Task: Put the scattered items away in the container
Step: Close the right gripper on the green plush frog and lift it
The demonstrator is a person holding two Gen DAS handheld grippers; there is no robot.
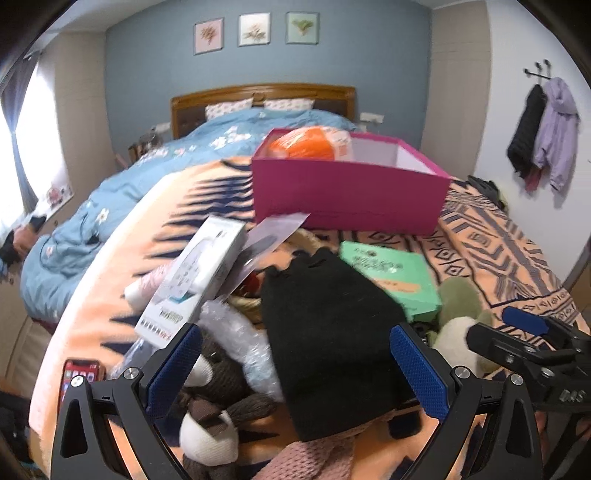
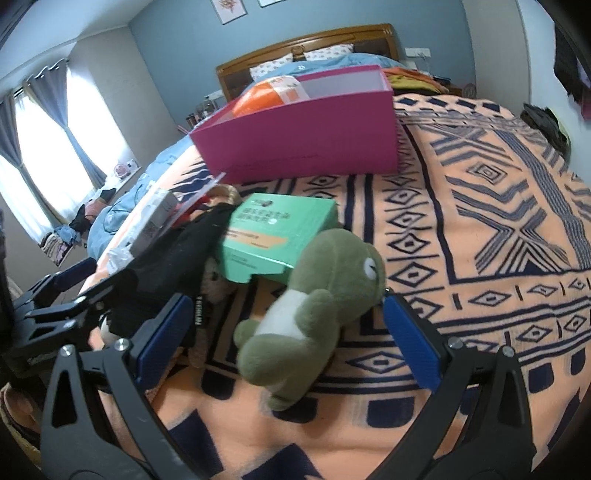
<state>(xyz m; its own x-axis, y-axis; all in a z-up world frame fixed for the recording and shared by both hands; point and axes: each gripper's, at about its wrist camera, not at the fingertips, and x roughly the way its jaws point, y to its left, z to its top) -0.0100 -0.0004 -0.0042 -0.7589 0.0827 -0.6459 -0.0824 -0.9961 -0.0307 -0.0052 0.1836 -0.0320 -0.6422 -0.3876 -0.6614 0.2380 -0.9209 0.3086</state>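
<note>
The magenta cardboard box [image 1: 347, 192] stands open at the far side of the pile, on an orange blanket [image 2: 480, 229] with a dark blue geometric pattern spread over the bed; an orange-and-white packet [image 1: 314, 144] already lies in its left end. The scattered items sit in a heap nearer the cameras: a black knitted cloth [image 1: 332, 332], soft and ribbed, a mint-green carton [image 2: 273, 236], a long white product box [image 1: 199, 280] leaning over a clear plastic sleeve [image 1: 273, 236], and a green plush frog [image 2: 314, 317] with a white belly lying on its side against the carton. The left gripper [image 1: 295, 369] is spread wide, its blue textured pads on either side of the black cloth without touching it. The right gripper [image 2: 288, 332] is likewise spread, the frog between its pads; whether the pads touch it is not clear. Under the cloth a brown-and-white knitted toy [image 1: 214, 406], some crinkled bubble wrap [image 1: 240, 336] and a pink knit [image 1: 314, 458] are only partly seen, and a red phone [image 1: 79, 380] is cut off by the left finger. Beyond lie a blue floral duvet [image 1: 147, 177], a wooden headboard [image 1: 262, 92], a blue-grey wall with three framed prints [image 1: 255, 31], curtained windows [image 2: 48, 147] and coats on a hook [image 1: 543, 129].
</note>
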